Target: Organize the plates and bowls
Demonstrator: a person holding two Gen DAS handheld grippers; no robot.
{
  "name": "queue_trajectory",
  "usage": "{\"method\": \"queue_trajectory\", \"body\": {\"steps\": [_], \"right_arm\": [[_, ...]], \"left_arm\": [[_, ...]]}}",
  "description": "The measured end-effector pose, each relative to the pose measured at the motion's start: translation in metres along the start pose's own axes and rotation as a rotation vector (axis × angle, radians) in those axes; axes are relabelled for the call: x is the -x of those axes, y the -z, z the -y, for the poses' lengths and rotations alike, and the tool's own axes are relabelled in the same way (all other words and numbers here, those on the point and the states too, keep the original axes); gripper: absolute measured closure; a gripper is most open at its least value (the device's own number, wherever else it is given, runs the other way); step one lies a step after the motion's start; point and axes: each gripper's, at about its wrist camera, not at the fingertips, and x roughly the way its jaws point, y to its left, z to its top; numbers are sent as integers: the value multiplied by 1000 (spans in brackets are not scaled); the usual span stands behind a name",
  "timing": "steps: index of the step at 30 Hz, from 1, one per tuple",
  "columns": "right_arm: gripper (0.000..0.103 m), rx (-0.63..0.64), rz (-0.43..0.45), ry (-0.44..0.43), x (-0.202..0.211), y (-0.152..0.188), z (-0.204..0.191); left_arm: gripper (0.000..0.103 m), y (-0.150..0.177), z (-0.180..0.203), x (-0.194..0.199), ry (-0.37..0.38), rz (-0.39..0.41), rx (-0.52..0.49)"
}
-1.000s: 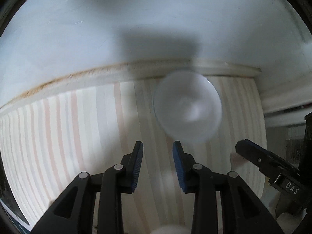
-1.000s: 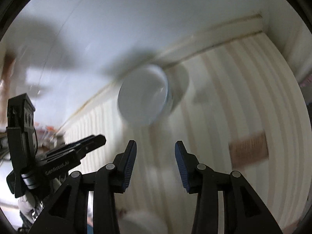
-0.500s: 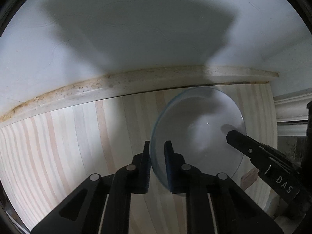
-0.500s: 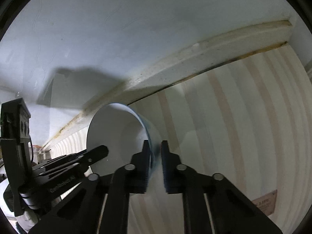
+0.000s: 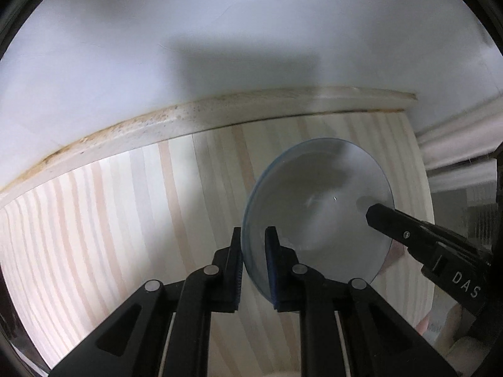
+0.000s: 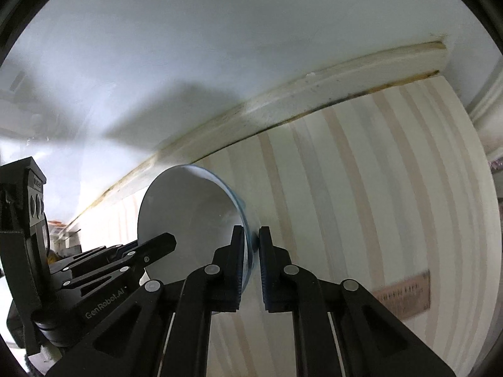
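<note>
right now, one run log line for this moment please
left gripper: shut on pale blue-rimmed bowl | right gripper: shut on opposite rim | striped wooden tabletop: below

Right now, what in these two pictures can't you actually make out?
- Left wrist view: the bowl rim near the left gripper is covered by its fingers; its far edge sits behind the right gripper.
- Right wrist view: the bowl's underside faces away, so what supports it is unseen.
- Right wrist view: the brown label on the striped table is too blurred to read.
</note>
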Motion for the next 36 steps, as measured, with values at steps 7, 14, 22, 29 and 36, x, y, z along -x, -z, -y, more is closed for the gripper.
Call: {"method": "queue_trajectory", "body": {"steps": [7, 14, 22, 29, 36], "right_arm": [[92, 11, 40, -17, 50, 47, -12], [92, 20, 77, -27, 99, 104, -22], [92, 20, 76, -45, 127, 168, -33], [92, 15, 39, -42, 125, 214, -35], [92, -20, -30, -33, 101, 244, -18]], "left_arm": [[92, 32, 2, 46, 8, 46, -43], [92, 79, 4, 79, 12, 60, -93], [92, 131, -4, 87, 31, 34, -91], [92, 165, -7, 72, 28, -28, -97], [92, 183, -2, 54, 9, -87, -119]]}}
